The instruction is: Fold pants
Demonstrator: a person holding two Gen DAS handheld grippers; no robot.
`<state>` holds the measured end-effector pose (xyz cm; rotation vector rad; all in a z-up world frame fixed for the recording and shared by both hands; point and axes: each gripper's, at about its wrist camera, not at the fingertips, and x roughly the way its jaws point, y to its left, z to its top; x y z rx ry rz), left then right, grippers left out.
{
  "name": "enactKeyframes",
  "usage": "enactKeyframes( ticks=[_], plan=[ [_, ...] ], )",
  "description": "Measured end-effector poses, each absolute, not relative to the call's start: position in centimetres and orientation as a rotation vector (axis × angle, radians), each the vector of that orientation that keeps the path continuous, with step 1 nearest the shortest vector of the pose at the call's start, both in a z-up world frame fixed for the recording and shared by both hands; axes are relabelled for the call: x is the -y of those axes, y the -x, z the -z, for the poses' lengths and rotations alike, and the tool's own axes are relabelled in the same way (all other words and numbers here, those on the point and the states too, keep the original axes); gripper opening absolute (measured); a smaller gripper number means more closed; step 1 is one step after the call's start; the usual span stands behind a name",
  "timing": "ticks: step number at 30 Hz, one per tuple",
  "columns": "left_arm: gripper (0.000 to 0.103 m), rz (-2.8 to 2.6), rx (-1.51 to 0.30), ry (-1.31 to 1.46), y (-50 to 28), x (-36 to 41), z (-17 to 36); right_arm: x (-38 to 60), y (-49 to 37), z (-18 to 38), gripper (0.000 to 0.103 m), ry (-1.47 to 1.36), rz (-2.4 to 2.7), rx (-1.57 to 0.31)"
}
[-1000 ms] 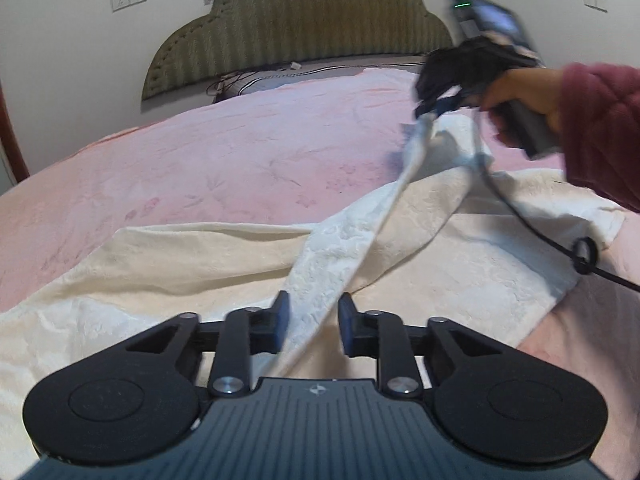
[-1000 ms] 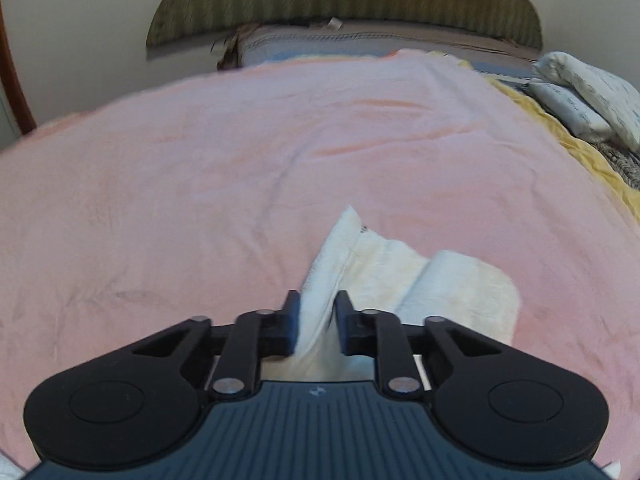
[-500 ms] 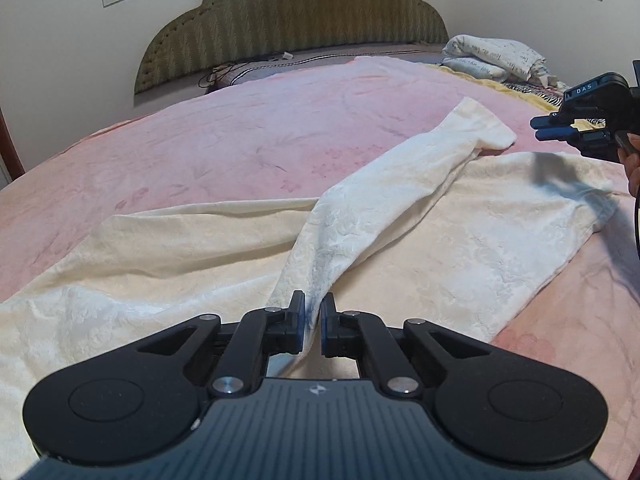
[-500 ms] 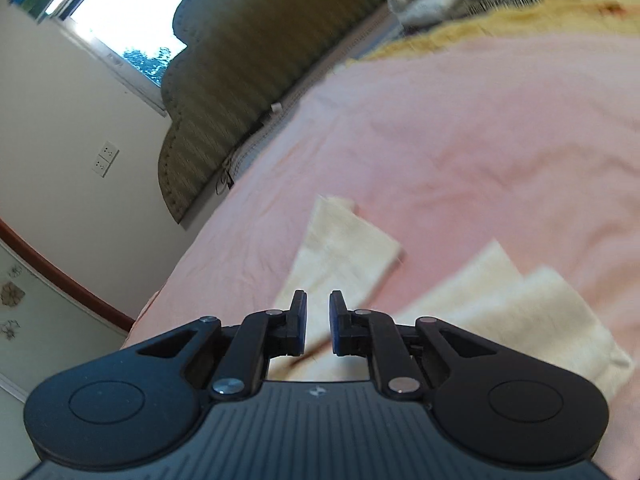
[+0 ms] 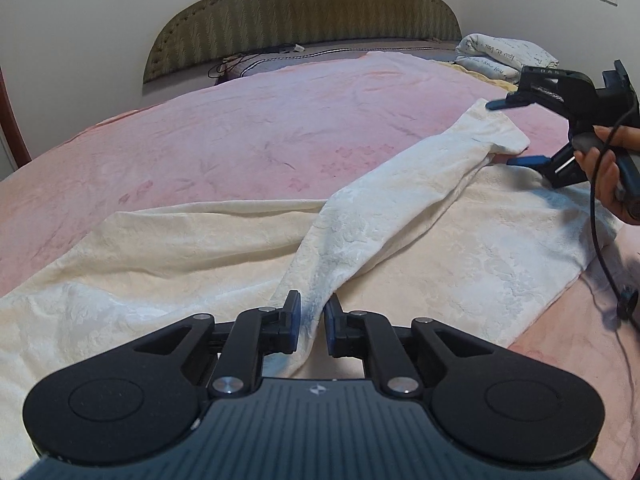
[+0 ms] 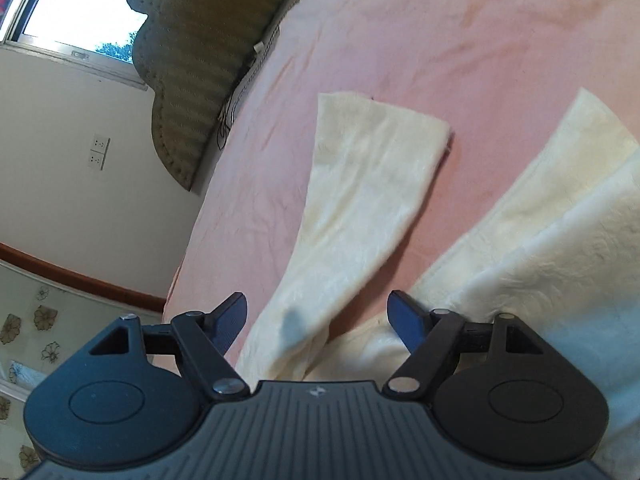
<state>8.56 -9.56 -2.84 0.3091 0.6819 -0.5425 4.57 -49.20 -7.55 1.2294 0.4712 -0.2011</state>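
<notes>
The cream pants (image 5: 400, 216) lie spread across the pink blanket (image 5: 240, 136) on the bed, one leg folded diagonally over the other so that its cuff ends near the far right side.

The left gripper (image 5: 311, 322) sits at the near end of that folded leg. Its fingers (image 5: 293, 317) are narrowly spaced and easing apart, with a bunched ridge of the fabric running up between them. The left pad touches the cloth; whether the right pad still presses on it cannot be told for sure, though the fabric fills most of the gap.

The right gripper (image 5: 510, 132), held in a person's hand (image 5: 604, 164) at the right edge of the left wrist view, stands rolled on its side with its fingers wide and spreading further. The cuff of the folded leg lies between the two blue pads, one above it and one just below its edge, and neither pad presses on it. In the right wrist view the same leg (image 6: 360, 208) stretches away from between the parted fingers (image 6: 230, 320), lying flat on the blanket, with the other leg off to the right.

A green padded headboard (image 5: 304, 12) stands at the far end of the bed.
</notes>
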Motion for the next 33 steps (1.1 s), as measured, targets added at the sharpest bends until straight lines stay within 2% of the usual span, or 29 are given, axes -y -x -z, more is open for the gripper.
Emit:
enactKeyframes(
  ticks=[6,10,12,13,15,16,17,20,25,28,31,33],
  plan=[
    [0.022,0.541,-0.679,-0.312,-8.6,9.6,3.1,51.3,-3.4,8.0,0.078,-1.289,0.227,-0.23],
    [0.022,0.54,-0.677,-0.32,-8.7,9.8,3.2,52.2,-4.5,7.9,0.078,-1.274,0.236,-0.199],
    [0.022,0.538,-0.672,-0.328,-8.6,10.0,3.2,52.9,-5.5,8.2,0.074,-1.253,0.267,-0.227],
    [0.022,0.537,-0.669,-0.331,-8.6,10.1,3.2,53.0,-6.0,8.1,0.067,-1.241,0.27,-0.232],
    [0.022,0.535,-0.665,-0.338,-8.6,10.2,3.2,53.4,-7.3,7.8,0.023,-1.156,0.297,-0.292],
    [0.023,0.531,-0.659,-0.348,-8.4,10.3,3.3,53.4,-7.7,7.8,0.01,-1.133,0.301,-0.309],
    [0.022,0.531,-0.648,-0.36,-8.2,10.4,3.3,53.5,-7.8,7.7,0.005,-1.135,0.29,-0.311],
    [0.008,0.53,-0.622,-0.367,-7.8,10.4,3.3,53.0,-7.5,6.0,0.004,-1.073,0.221,-0.286],
    [0.006,0.505,-0.62,-0.272,-8.2,9.5,2.5,52.7,-9.4,2.2,0.004,-1.096,0.088,-0.277],
    [0.006,0.42,-0.56,-0.141,-8.3,7.9,0.8,50.9,-10.9,-3.1,0.004,-0.985,-0.018,-0.242],
    [0.005,0.337,-0.381,-0.023,-6.4,5.8,-1.8,48.8,-7.3,-8.7,0.004,-0.85,-0.129,-0.032],
    [0.004,0.358,-0.325,-0.067,-5.4,5.6,-2.7,48.6,-3.4,-10.0,0.004,-0.801,-0.108,0.058]
  ],
)
